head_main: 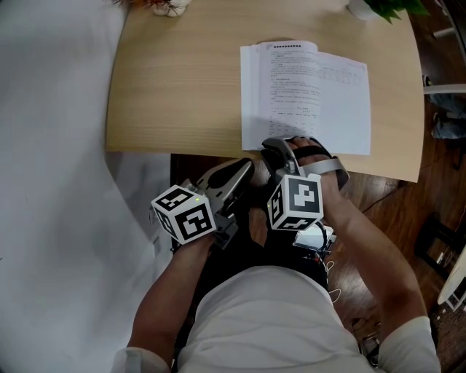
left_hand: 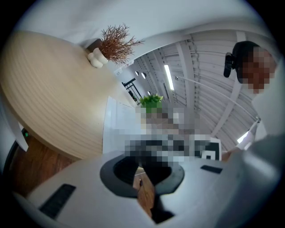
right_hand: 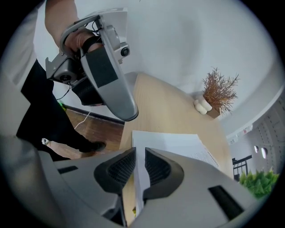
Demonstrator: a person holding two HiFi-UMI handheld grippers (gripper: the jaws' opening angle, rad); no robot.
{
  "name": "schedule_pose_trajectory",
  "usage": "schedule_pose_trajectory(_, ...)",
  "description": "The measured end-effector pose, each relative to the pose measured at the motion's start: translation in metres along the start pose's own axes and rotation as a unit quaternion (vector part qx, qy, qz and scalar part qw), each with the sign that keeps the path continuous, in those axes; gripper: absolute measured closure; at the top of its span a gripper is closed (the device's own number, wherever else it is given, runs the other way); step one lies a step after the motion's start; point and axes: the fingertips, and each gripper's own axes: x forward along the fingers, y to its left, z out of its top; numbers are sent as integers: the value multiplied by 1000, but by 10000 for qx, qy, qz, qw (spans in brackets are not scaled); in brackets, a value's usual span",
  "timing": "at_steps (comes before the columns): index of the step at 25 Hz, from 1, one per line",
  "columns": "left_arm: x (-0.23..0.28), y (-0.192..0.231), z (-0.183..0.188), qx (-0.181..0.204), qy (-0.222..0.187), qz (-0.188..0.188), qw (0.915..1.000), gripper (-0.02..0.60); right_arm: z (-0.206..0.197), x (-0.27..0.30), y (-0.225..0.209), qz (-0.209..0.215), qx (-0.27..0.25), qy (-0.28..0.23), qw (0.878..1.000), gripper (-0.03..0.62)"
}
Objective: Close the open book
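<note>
Both forearms reached forward from the body, elbows bent, hands close together at the desk's [head_main: 182,87] near edge. Right tongs [head_main: 285,146] pointed at the open book [head_main: 306,95], tipped onto the near edge; its jaws stood narrow, a white page edge pinched between the ribbed pads. Left tongs [head_main: 244,169] hung just beside the right, off the desk below its edge, over the wood floor [head_main: 378,218]; jaws drawn together, nothing between them. The two marker cubes sat nearly side by side, not touching. Book lay flat on the desk's right half, printed pages up, its near edge reaching close to the desk's edge. Left of the book was a wide stretch of bare wood, with free desk beyond it too. At the far edge, well apart from the book, were a dry twig plant [right_hand: 219,91] with a small white piece [right_hand: 202,106] beside it on the left and a green plant [head_main: 389,7] on the right. Nothing lay on the pages.
</note>
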Motion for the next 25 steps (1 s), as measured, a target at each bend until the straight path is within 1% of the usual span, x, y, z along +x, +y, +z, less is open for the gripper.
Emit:
schedule_pose_trajectory(15, 2, 0, -3, -59, 33, -73, 10000, 583, 0, 4, -1, 34, 109, 35, 9999, 537)
schedule_pose_trajectory(17, 2, 1, -3, -62, 35, -80, 9999, 583, 0, 4, 0, 45, 111, 39, 9999, 542)
schedule_pose_trajectory(20, 1, 2, -3, -71, 31, -84, 9999, 583, 1, 5, 0, 19, 130, 39, 9999, 566)
schedule_pose_trajectory(25, 1, 2, -3, -79, 39, -95, 9999, 583, 4, 3, -2, 4, 156, 0, 9999, 577)
